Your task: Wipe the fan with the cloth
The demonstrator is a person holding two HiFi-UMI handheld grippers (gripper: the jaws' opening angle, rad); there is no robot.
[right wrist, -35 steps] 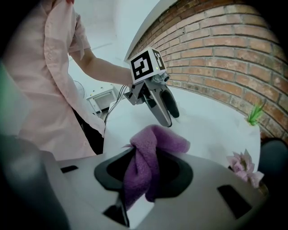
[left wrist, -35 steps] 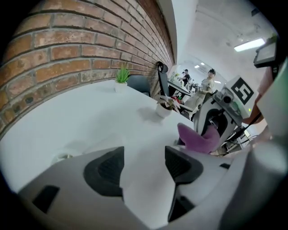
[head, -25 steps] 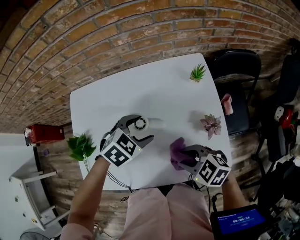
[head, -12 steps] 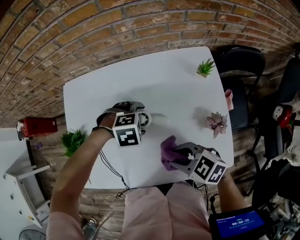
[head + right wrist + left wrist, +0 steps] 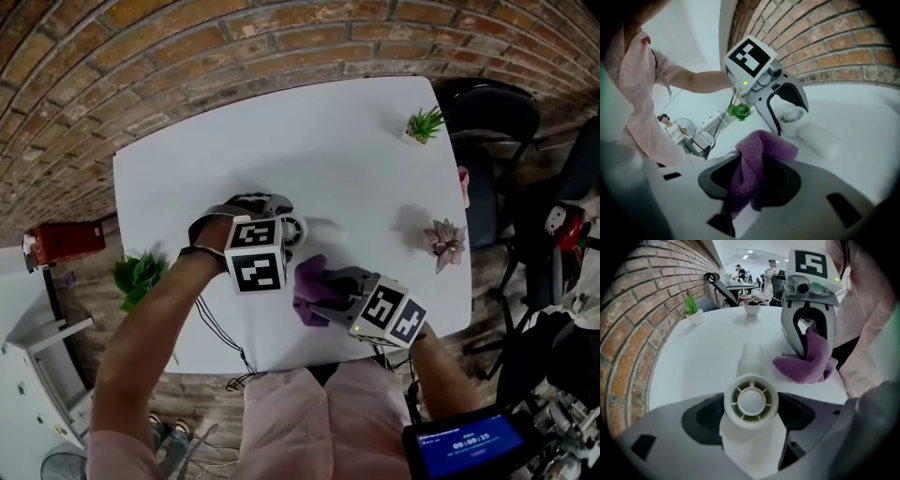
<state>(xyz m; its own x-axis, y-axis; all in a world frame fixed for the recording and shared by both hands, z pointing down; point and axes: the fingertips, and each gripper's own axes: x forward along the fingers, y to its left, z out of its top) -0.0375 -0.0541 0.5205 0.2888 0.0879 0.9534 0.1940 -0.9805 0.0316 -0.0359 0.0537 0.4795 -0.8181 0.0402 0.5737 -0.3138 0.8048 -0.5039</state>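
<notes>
A small white hand-held fan (image 5: 293, 228) lies on the white table (image 5: 234, 131), its round head facing up and its handle pointing right. My left gripper (image 5: 281, 221) points steeply down over the head. In the left gripper view the fan head (image 5: 750, 401) sits between the dark pads, which touch both sides; the jaws have just been closing on it. My right gripper (image 5: 325, 298) is shut on a bunched purple cloth (image 5: 307, 284), just below and right of the fan and apart from it. In the right gripper view the cloth (image 5: 757, 154) stands up between the jaws, the fan (image 5: 794, 115) beyond.
A small green potted plant (image 5: 424, 123) stands at the table's far right corner and a pink succulent (image 5: 443, 239) near the right edge. A black chair (image 5: 492, 122) is beyond that edge. Leafy greenery (image 5: 139, 277) and a red object (image 5: 61, 242) lie off the left side.
My left gripper has rolled upright and sunk onto the fan head. My right gripper has carried the cloth leftward, closer to the fan.
</notes>
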